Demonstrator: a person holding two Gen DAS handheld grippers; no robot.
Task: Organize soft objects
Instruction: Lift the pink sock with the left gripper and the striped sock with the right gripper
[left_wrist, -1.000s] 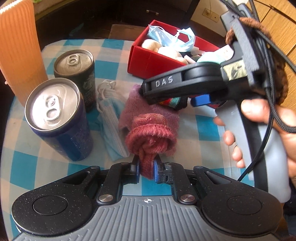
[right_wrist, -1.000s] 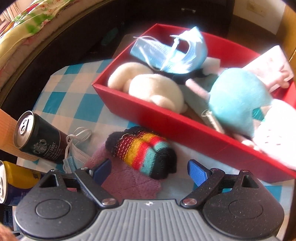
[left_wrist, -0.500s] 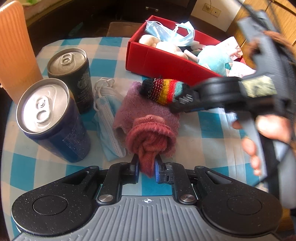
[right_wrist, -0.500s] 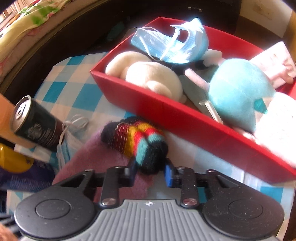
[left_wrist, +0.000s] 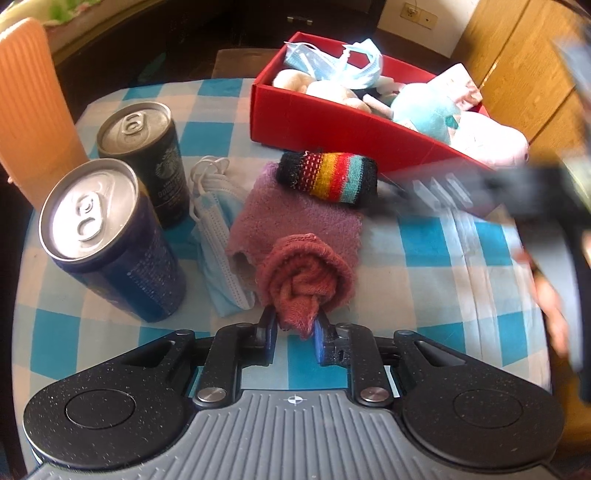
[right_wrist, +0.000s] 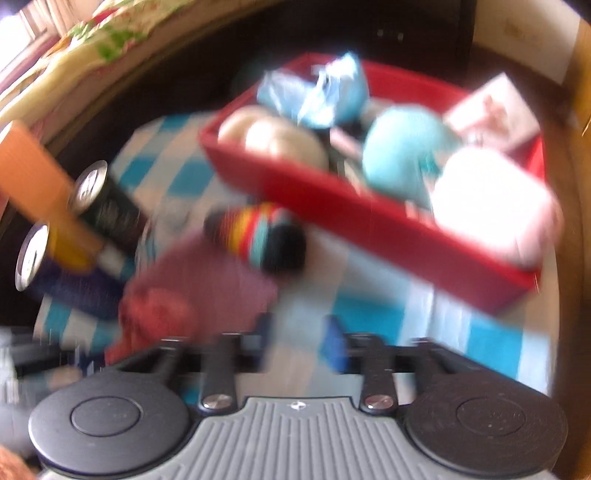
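Your left tongs (left_wrist: 294, 334) are closed on the near end of the rolled red sock (left_wrist: 304, 282), which bulges out just beyond the blue pads. Its long axis runs away from you, toward the red box (left_wrist: 332, 122), and its far end rests on the flat pink cloth (left_wrist: 295, 218). The striped sock roll (left_wrist: 327, 177) lies crosswise on the far edge of that cloth, long axis running left to right, just in front of the red box's near wall.

Your right tongs (right_wrist: 297, 341) stand partly open with nothing between the pads; the striped roll sits beyond them, apart from both pads.

The left wrist view shows sharply what the right one blurs: a blue face mask (left_wrist: 218, 240) lying left of the pink cloth, and two upright cans, the blue can (left_wrist: 110, 240) nearer and the dark can (left_wrist: 144, 162) behind it, left of the mask on the checked bench (left_wrist: 424, 277). The right wrist view looks deeper into the red box, where a teal plush (right_wrist: 402, 158), cream plush (right_wrist: 273, 136) and pale pink plush (right_wrist: 491, 206) lie packed together.
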